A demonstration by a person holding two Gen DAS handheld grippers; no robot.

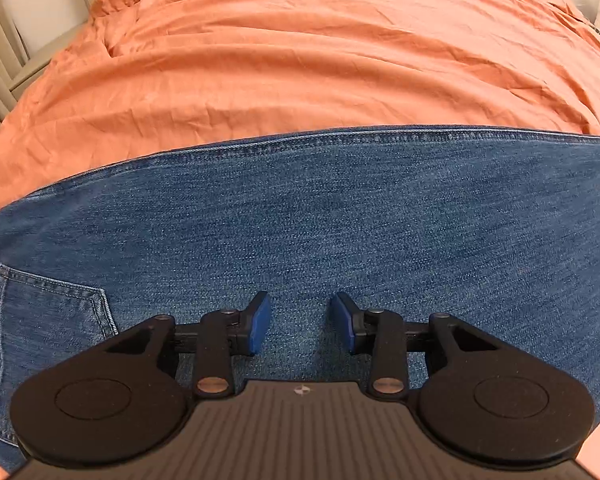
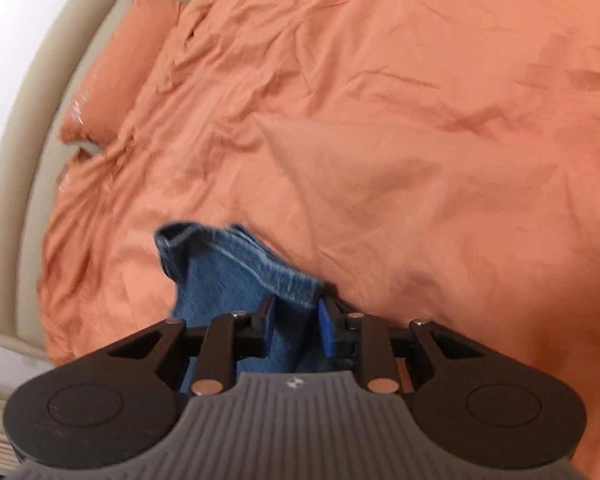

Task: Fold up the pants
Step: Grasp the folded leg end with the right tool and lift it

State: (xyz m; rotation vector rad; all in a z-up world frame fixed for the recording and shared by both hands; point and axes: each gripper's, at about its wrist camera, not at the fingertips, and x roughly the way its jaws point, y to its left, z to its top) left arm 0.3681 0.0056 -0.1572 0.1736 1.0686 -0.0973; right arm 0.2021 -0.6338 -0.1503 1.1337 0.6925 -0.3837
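Blue denim pants (image 1: 300, 220) lie flat on the orange bedsheet (image 1: 300, 60), back pocket (image 1: 48, 320) at the left. My left gripper (image 1: 300, 322) hovers just over the denim, open, nothing between its blue pads (image 1: 260, 320). In the right wrist view my right gripper (image 2: 296, 322) is shut on a bunched hem end of the pants (image 2: 236, 264) and holds it lifted above the bed. The rest of the pants is hidden below that gripper.
The orange sheet (image 2: 420, 120) covers the whole bed, wrinkled. An orange pillow (image 2: 112, 68) lies against the beige headboard (image 2: 32, 120) at the left. A white wall and beige panels (image 1: 4, 40) stand beyond the bed's left edge.
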